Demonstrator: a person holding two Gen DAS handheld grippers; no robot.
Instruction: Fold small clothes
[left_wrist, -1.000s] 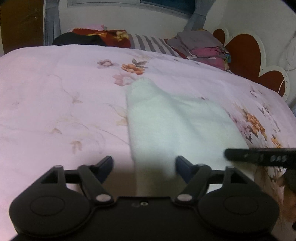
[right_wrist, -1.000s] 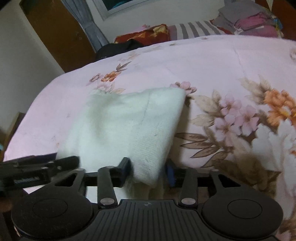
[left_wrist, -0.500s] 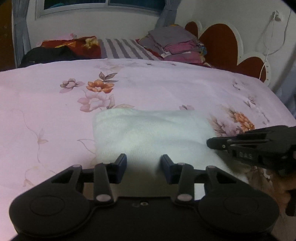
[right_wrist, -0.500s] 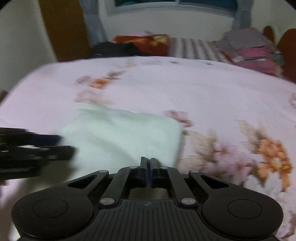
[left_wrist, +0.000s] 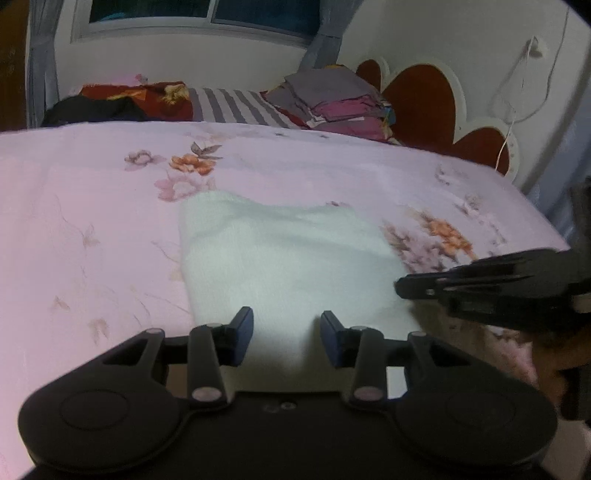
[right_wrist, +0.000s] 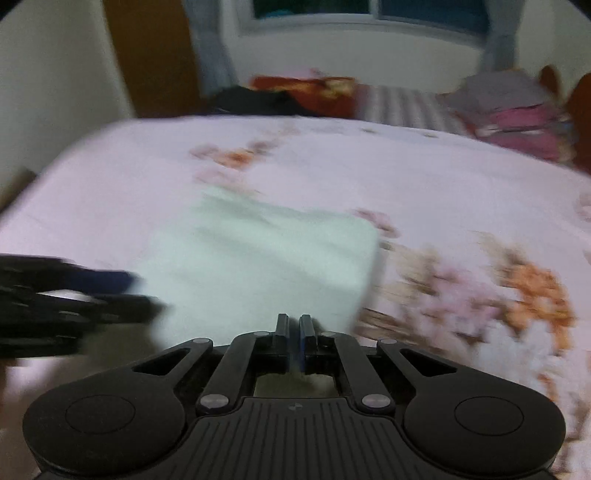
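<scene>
The left tongs (left_wrist: 286, 328) are closing, their blue pads astride the near edge of the white garment (left_wrist: 280, 258), whether pressing it I cannot tell; the right tongs (right_wrist: 294, 328) are together, pinching that edge near its right corner. The garment lies on the floral bedspread (left_wrist: 92, 206), its long axis roughly side to side, far edge toward the window. Its near edge is hidden behind the tools, and the right wrist view is blurred.
</scene>
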